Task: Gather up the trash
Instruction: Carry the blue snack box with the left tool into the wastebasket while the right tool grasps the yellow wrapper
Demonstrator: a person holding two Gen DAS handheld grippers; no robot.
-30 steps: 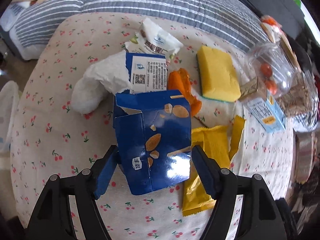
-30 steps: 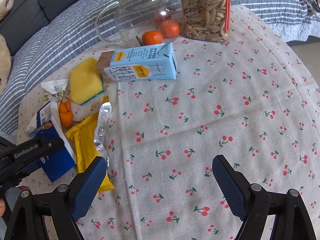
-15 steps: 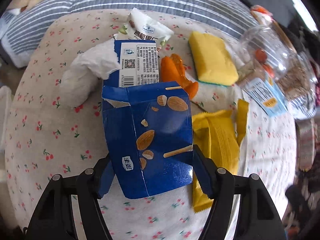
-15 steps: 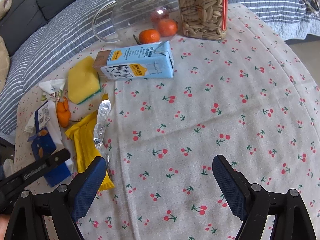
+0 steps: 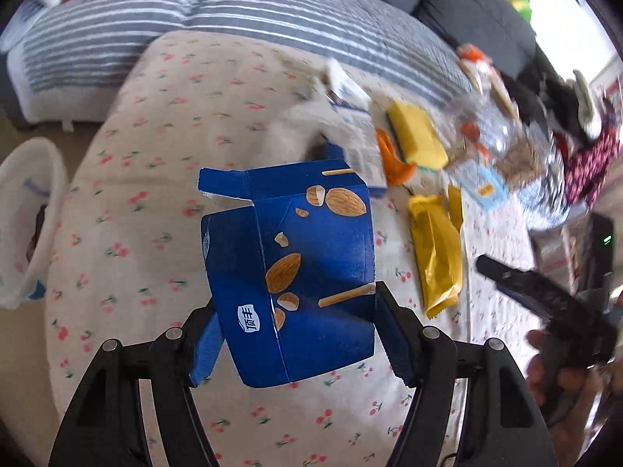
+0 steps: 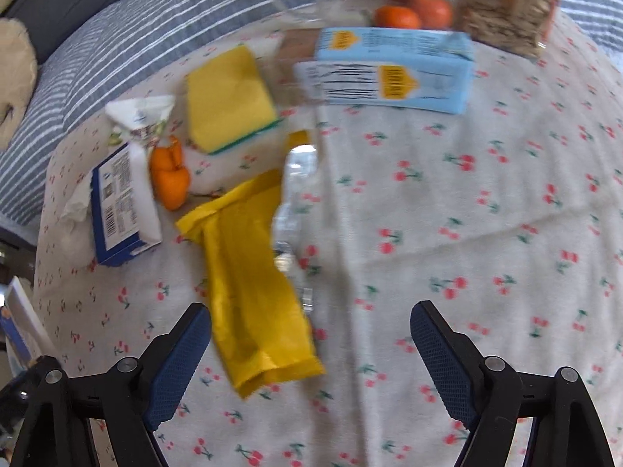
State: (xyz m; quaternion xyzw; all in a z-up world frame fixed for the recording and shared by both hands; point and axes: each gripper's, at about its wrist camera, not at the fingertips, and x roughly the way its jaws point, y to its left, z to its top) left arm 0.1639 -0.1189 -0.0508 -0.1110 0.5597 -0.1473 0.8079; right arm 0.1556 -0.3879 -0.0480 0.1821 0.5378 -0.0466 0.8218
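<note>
My left gripper (image 5: 296,330) is shut on a torn blue almond snack box (image 5: 296,268), held up above the cherry-print tablecloth (image 5: 128,202). A white trash bin (image 5: 27,210) stands off the table's left edge. My right gripper (image 6: 311,350) is open just above the cloth, with the near end of a yellow wrapper (image 6: 253,272) lying between its fingers. Left of that wrapper lie a blue-and-white box (image 6: 120,210), orange peel (image 6: 171,179), a crumpled white wrapper (image 6: 140,116) and a strip of foil (image 6: 296,202). The yellow wrapper (image 5: 436,253) also shows in the left wrist view.
A yellow sponge (image 6: 229,97), a light blue milk carton (image 6: 393,70), tangerines (image 6: 412,11), a glass jug and a jar of seeds (image 6: 510,4) stand at the far side. A striped bed cover (image 5: 233,23) lies beyond the table. The person's hand (image 5: 560,373) holds the other gripper at right.
My left gripper lifted the blue almond box off the table and swung left, bringing the bin into view. My right gripper moved left and forward over the yellow wrapper.
</note>
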